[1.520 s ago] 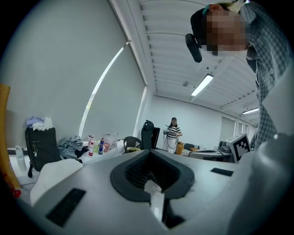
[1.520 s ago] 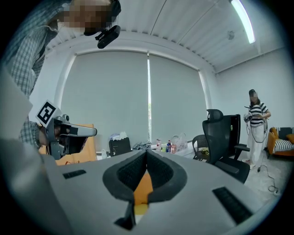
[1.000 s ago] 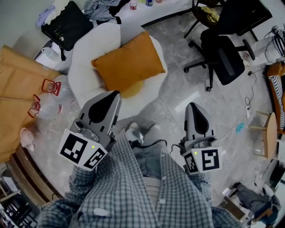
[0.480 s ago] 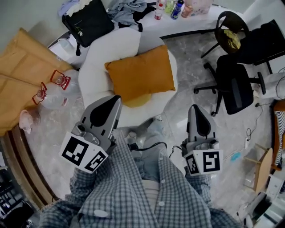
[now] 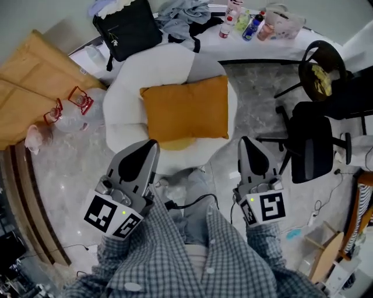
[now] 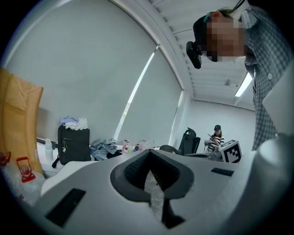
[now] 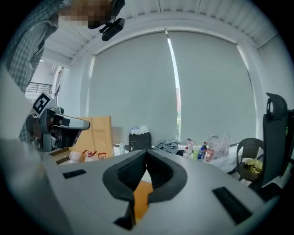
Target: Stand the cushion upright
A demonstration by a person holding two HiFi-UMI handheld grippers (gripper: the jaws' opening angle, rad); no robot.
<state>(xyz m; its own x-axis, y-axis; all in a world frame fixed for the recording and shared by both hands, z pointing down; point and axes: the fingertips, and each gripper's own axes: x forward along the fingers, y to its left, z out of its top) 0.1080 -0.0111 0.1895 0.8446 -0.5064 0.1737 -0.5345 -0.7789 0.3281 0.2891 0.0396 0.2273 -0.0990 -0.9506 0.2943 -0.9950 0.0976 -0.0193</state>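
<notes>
An orange cushion (image 5: 186,109) lies flat on the seat of a round white armchair (image 5: 137,75) in the head view. A sliver of the cushion (image 7: 140,197) shows through the gap of the right gripper's jaws in the right gripper view. My left gripper (image 5: 152,143) hovers shut at the chair's front edge, short of the cushion's near left corner. My right gripper (image 5: 246,141) is shut too, just off the chair's front right, apart from the cushion. Neither holds anything.
A black bag (image 5: 125,29) and clothes (image 5: 183,13) lie behind the chair, with bottles (image 5: 245,23) on a white ledge. Black office chairs (image 5: 323,139) stand to the right. Cardboard (image 5: 29,87) and plastic jugs (image 5: 67,113) sit at the left. A cable (image 5: 192,201) trails by my legs.
The armchair and cushion have come to lie squarely ahead of me, with both grippers now at the chair's front edge. Both stay shut.
</notes>
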